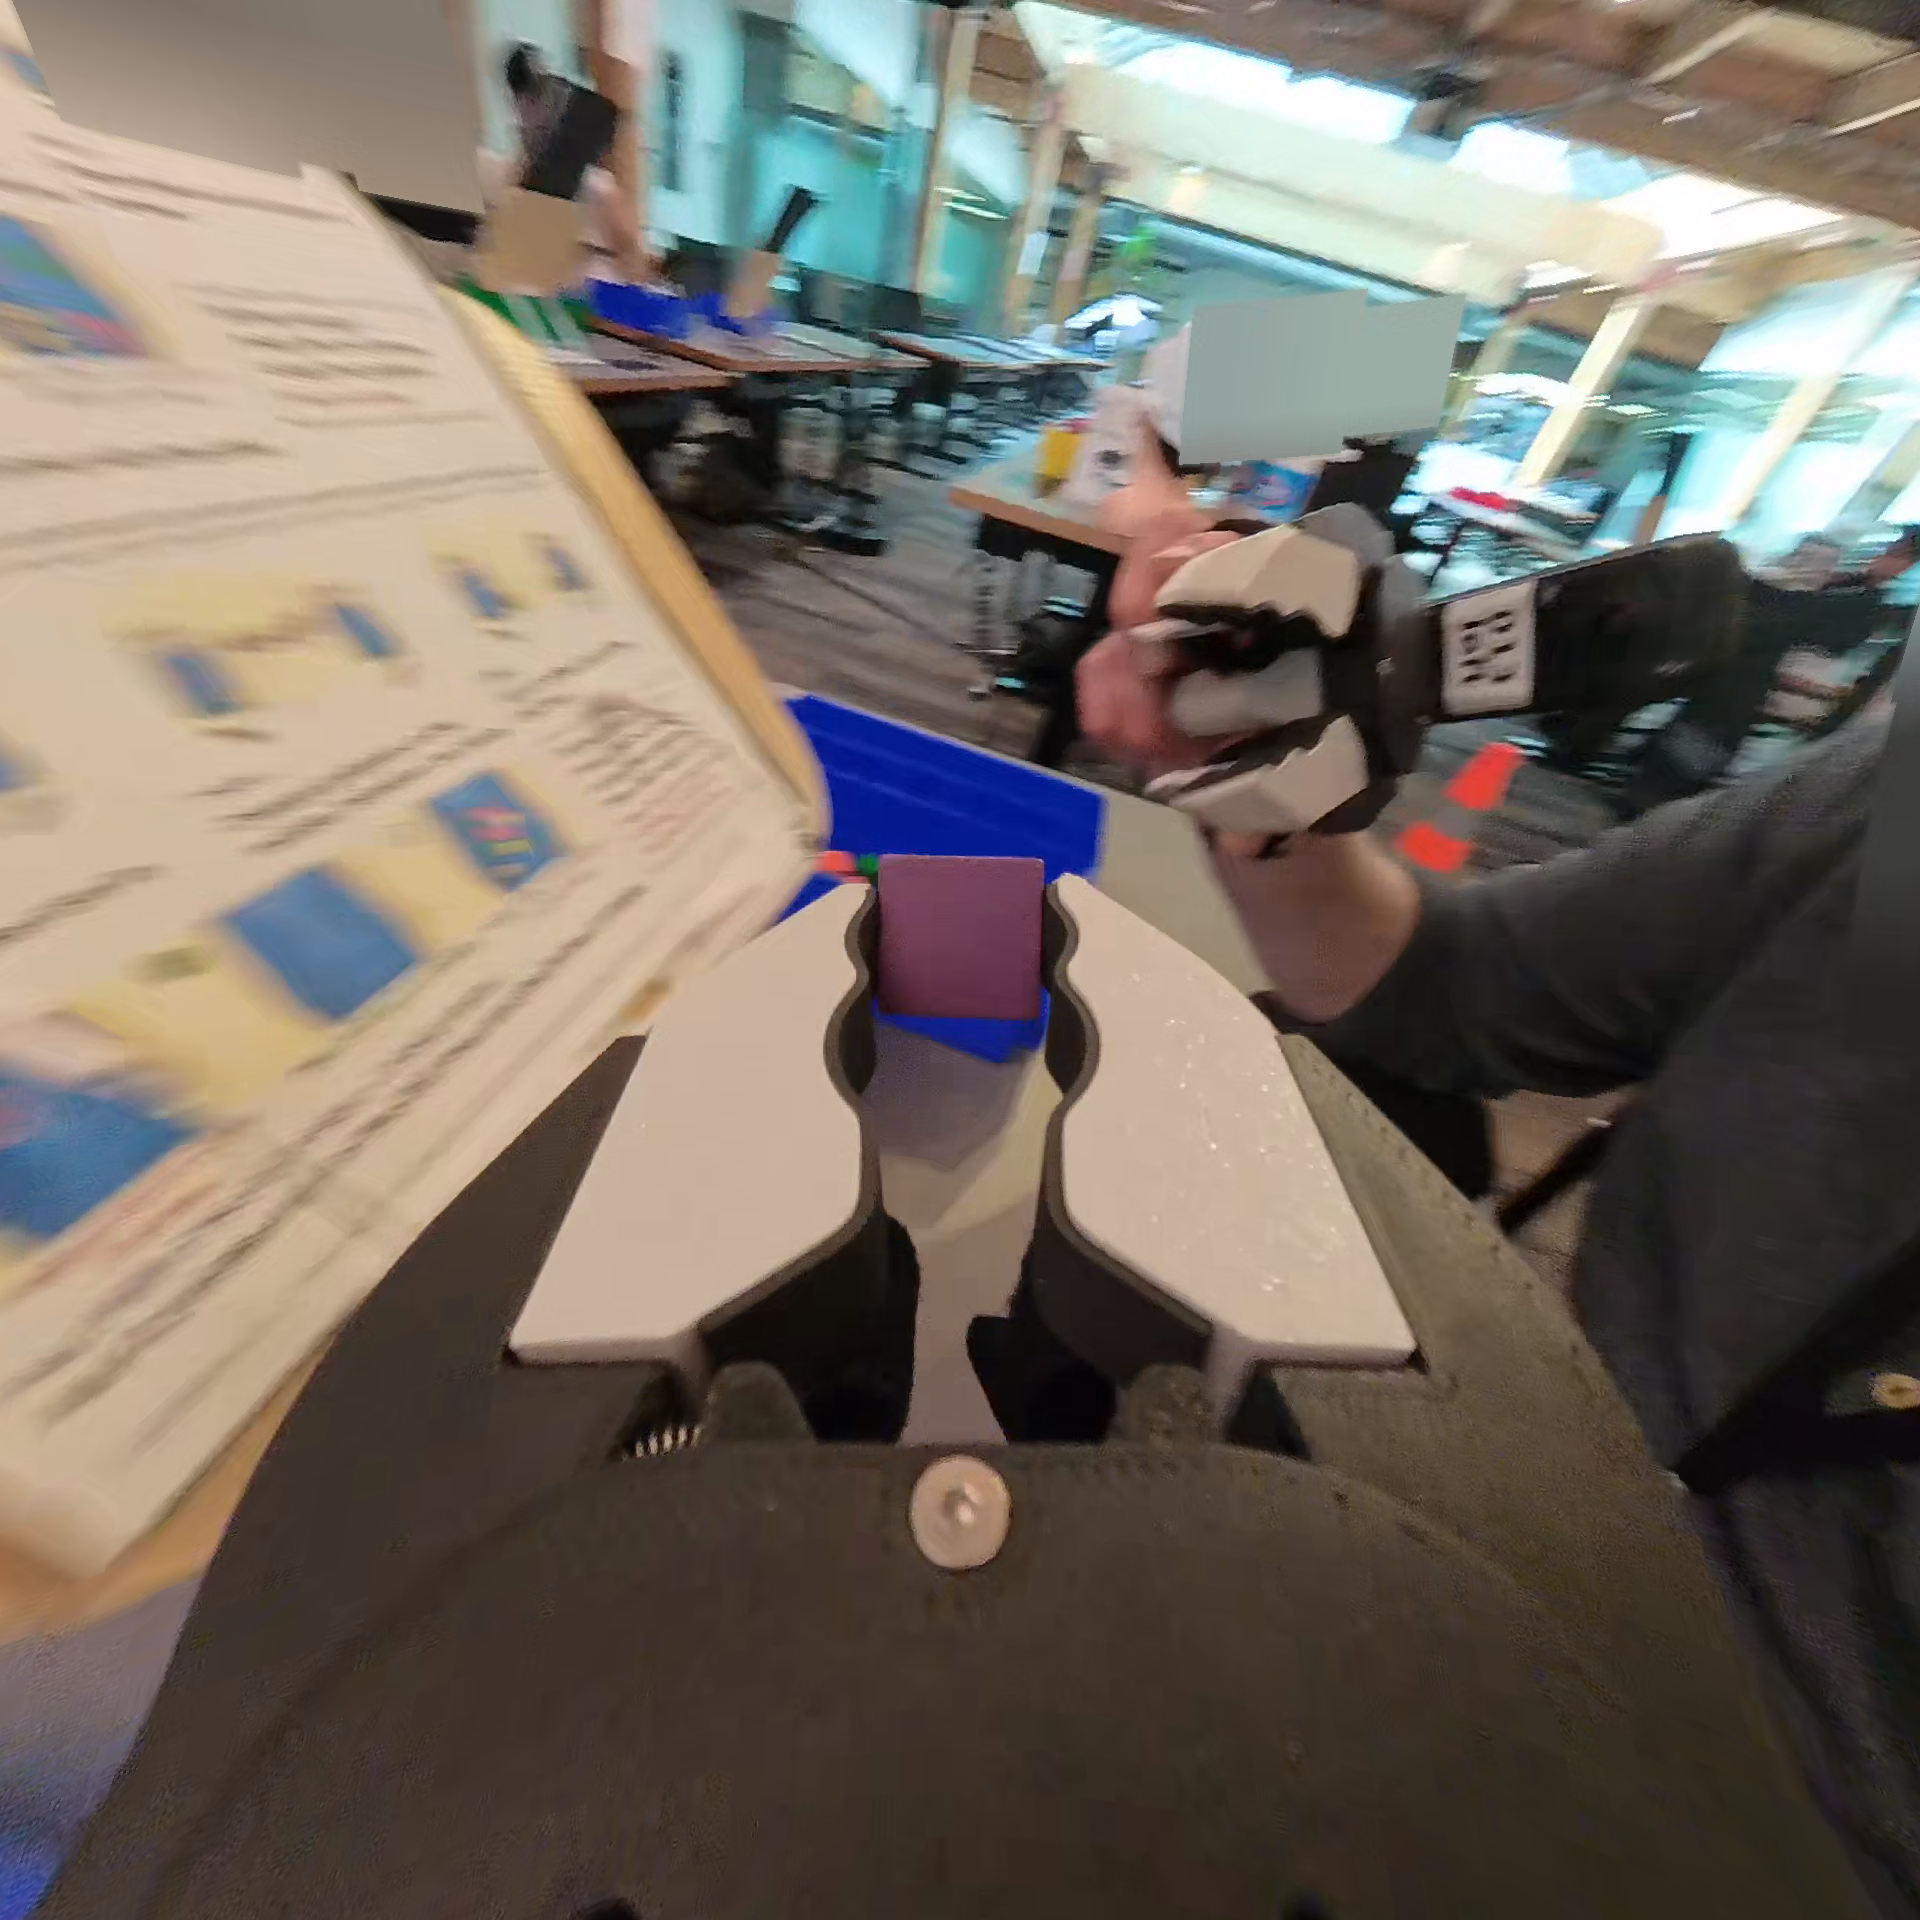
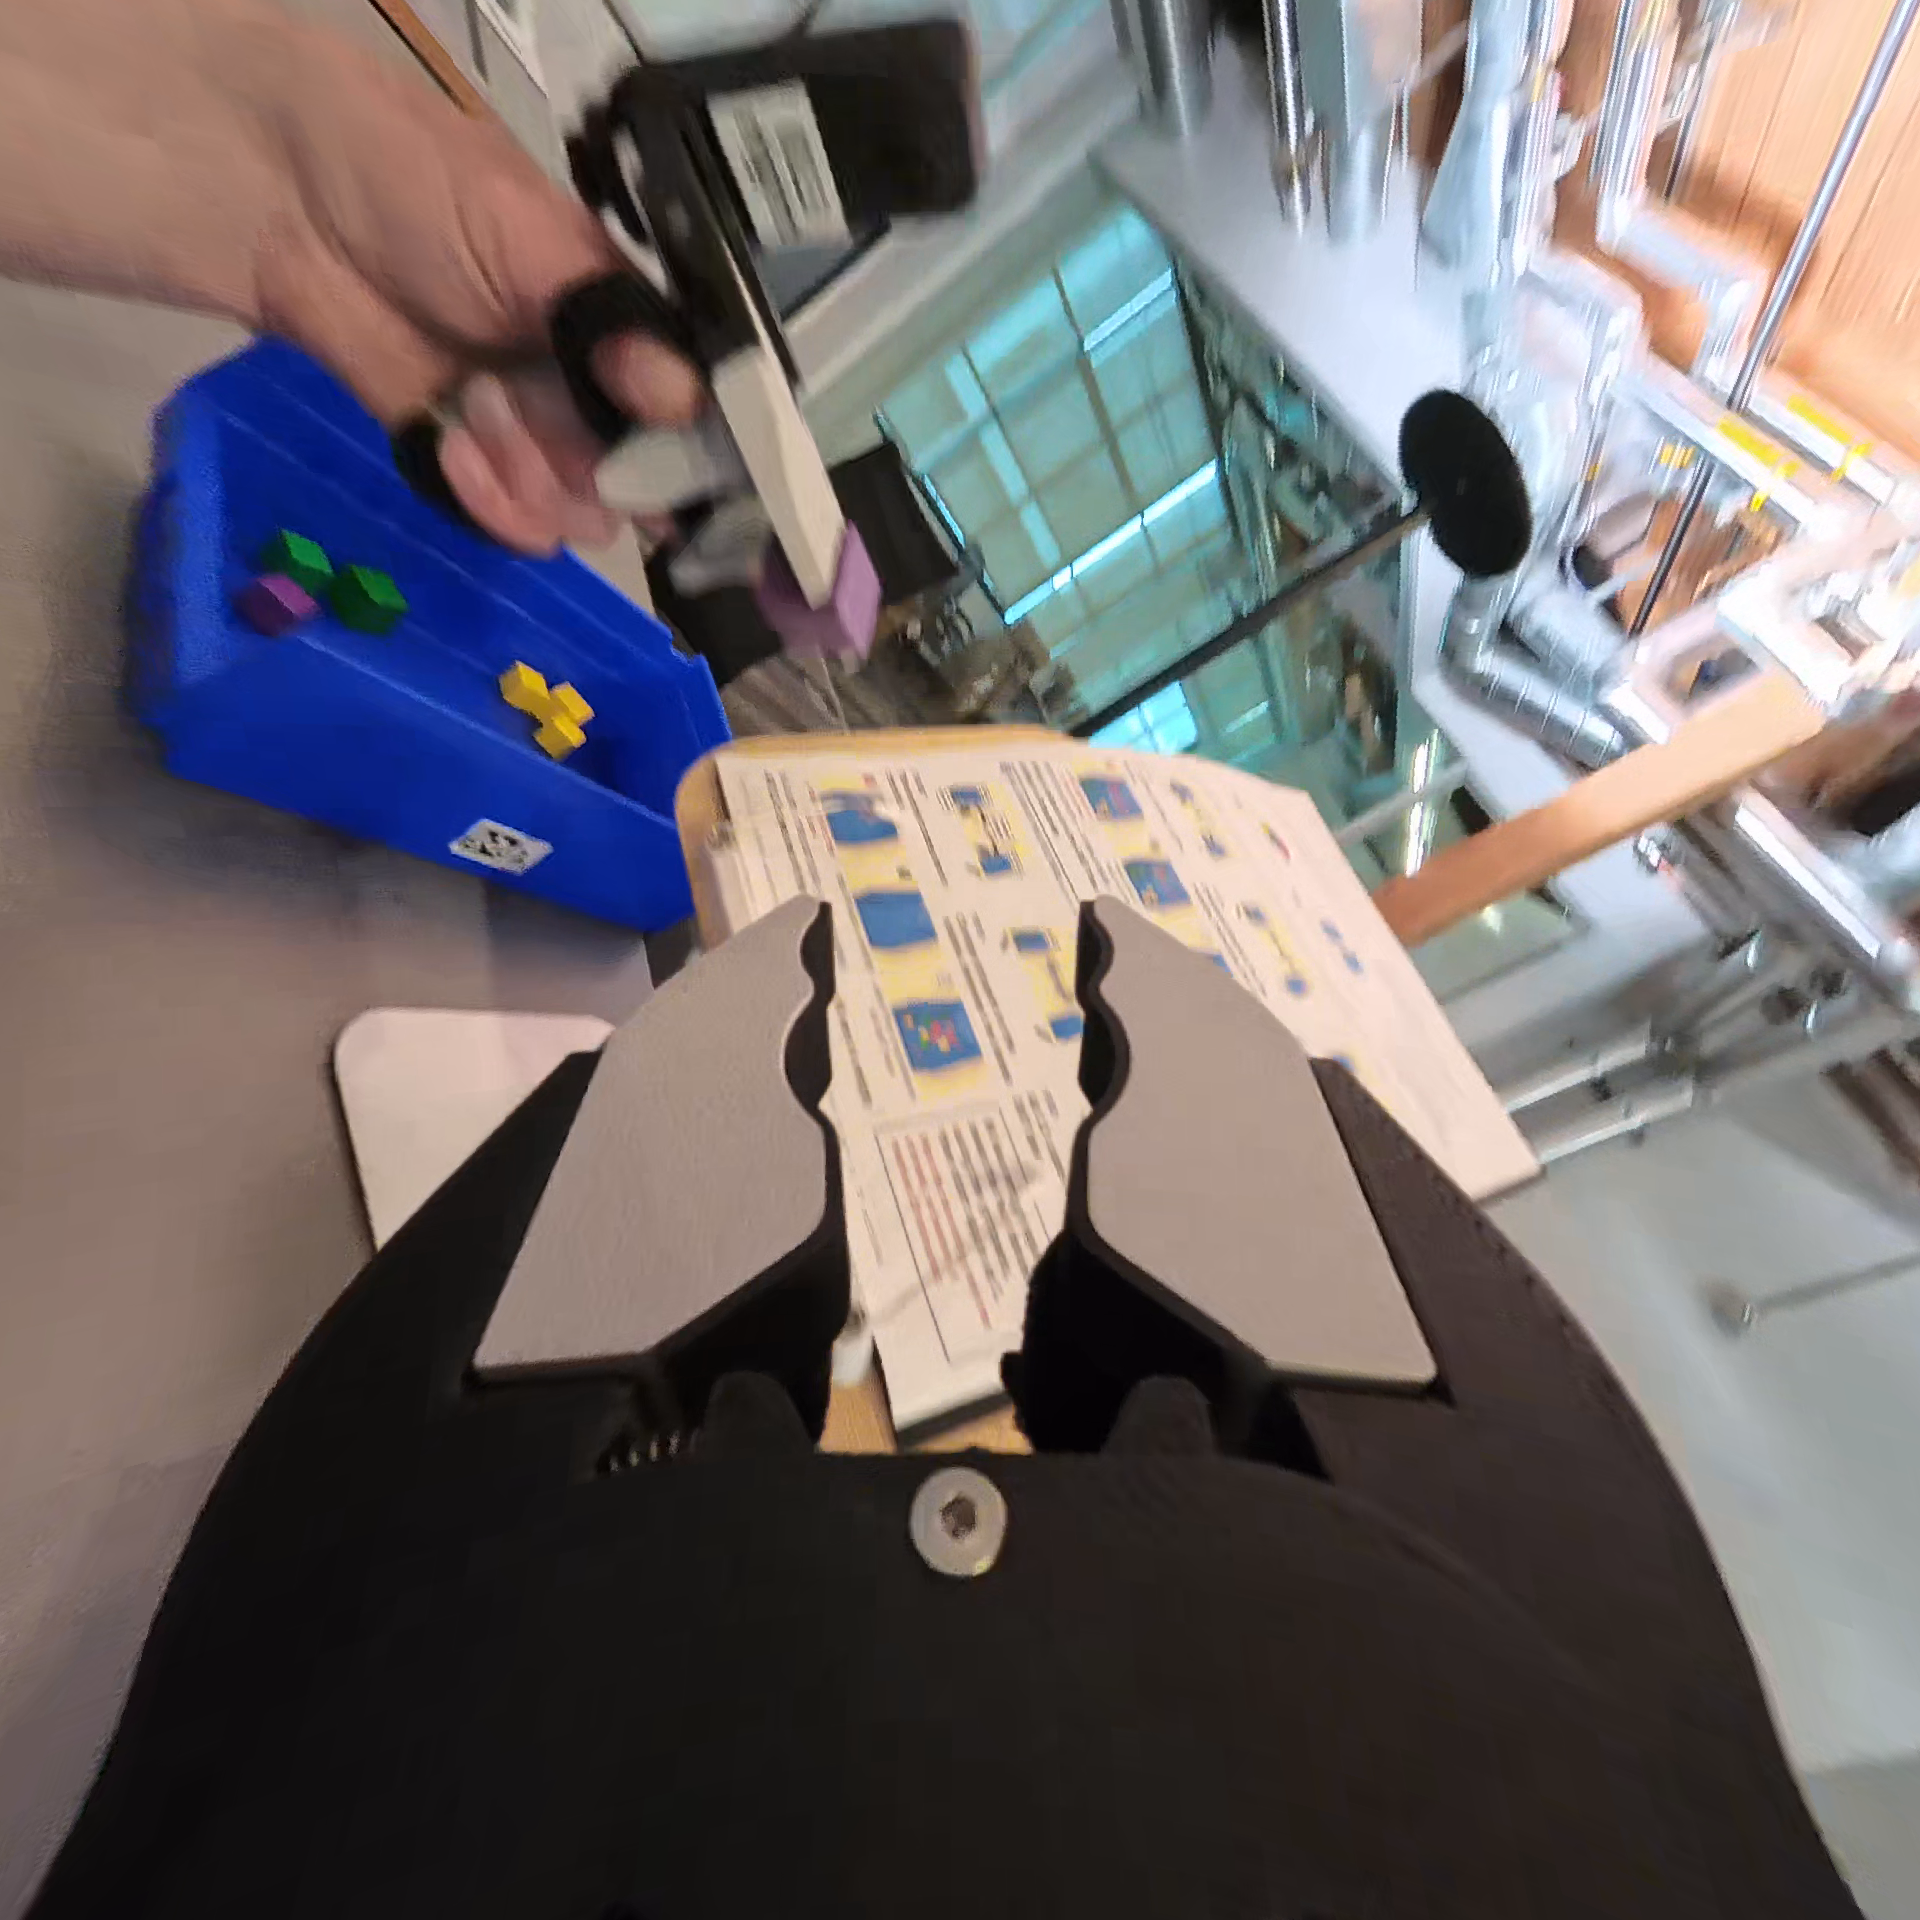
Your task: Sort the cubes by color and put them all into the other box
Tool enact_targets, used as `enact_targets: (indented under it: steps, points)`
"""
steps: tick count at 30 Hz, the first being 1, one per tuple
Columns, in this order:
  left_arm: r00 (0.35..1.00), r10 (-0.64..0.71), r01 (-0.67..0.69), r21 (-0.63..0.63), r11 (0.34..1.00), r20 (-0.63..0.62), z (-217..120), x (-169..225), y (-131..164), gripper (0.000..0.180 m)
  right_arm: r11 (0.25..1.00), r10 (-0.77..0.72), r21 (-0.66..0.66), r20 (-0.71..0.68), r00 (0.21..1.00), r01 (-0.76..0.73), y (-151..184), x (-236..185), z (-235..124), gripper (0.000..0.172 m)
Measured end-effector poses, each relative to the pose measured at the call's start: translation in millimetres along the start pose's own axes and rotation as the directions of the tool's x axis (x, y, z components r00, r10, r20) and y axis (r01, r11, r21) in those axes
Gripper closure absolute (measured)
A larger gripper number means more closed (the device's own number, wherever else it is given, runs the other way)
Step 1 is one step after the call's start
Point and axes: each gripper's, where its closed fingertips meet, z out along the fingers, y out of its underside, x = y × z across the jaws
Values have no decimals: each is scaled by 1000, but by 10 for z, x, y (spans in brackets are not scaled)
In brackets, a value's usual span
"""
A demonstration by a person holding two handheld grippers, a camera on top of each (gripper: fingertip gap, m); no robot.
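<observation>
My left gripper (image 1: 958, 914) is clamped on a purple cube (image 1: 958, 935), both pads pressing its sides, raised above the blue box (image 1: 935, 790). Only the right wrist view shows the box contents: two green cubes (image 2: 332, 582), a purple cube (image 2: 272, 605), yellow cubes (image 2: 549, 707) in separate compartments, box on the grey counter (image 2: 156, 935). My right gripper (image 2: 956, 956) stands wide open on nothing, over the instruction sheet (image 2: 1039, 935). Left view shows that gripper from outside, held sideways.
</observation>
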Motion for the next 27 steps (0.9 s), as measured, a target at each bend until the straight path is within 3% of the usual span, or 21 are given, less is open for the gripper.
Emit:
enact_targets:
  steps: [5,8,15,27]
  points:
    - [942,-97,109,21,994,-321,518,558,145,152,995,-68,76,53,996,63,-198,-387,169,124]
    - [910,-127,146,17,989,-395,608,687,190,152,993,-96,71,64,993,91,-183,-506,238,122]
    - [879,-150,174,11,985,-453,652,782,217,152,991,-104,89,-6,995,105,-219,-486,263,138]
    - [806,-206,269,34,962,-555,650,881,164,148,986,-125,113,-15,992,126,-286,-463,214,143]
